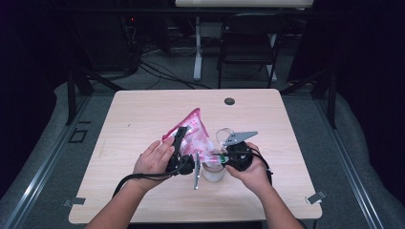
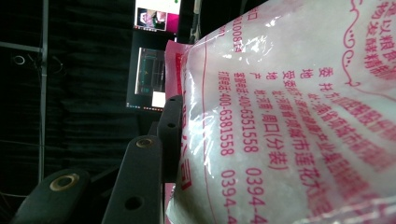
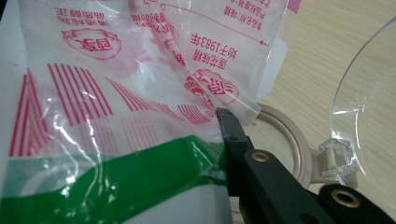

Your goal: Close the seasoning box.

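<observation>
Thin pink-and-clear plastic, printed in red: a bag of white granules, tilted above a small clear jar on the desk. Probably soft and crinkly, slippery at the film, weighty low down where the granules settle, so likely to sag and shift when tipped. Best taken at the flat seams and corners, where the film folds double, not at the bulging belly. Held up between both tools, just ahead of each.

Left hand-held gripper: jaws pressed against the bag's side edge, one black finger lying flat along the film in the left gripper view, the bag bulging immediately to its right. Appears clamped on the bag, though the far jaw is hidden behind it.

Right hand-held gripper: jaws drawn nearly together on the bag's lower corner, one fingertip nipping the film where the green band ends. Just beyond that tip, the jar's beige rim and its open clear hinged lid. Risk, as a judgement: corner film slipping out under the load.
</observation>
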Demonstrator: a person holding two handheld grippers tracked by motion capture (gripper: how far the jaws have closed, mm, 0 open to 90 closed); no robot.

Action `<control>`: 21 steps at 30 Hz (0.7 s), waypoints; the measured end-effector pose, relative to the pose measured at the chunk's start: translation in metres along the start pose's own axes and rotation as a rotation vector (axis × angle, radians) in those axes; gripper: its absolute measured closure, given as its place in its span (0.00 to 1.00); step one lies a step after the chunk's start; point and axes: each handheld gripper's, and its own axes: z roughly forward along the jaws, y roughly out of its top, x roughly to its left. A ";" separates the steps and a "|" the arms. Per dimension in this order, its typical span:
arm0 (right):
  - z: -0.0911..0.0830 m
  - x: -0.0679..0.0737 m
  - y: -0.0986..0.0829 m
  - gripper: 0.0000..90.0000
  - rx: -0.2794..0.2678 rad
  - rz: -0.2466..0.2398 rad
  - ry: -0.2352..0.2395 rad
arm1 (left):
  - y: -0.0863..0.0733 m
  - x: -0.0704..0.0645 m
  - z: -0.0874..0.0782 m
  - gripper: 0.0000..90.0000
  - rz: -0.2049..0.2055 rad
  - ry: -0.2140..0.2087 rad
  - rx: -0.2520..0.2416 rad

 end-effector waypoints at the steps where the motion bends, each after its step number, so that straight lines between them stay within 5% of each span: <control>1: 0.000 0.000 0.000 1.00 0.000 0.001 0.000 | 0.000 0.000 0.000 0.71 0.005 0.003 -0.002; 21: 0.000 -0.001 0.000 1.00 0.000 0.002 0.000 | 0.002 0.003 0.000 0.71 0.007 0.008 -0.005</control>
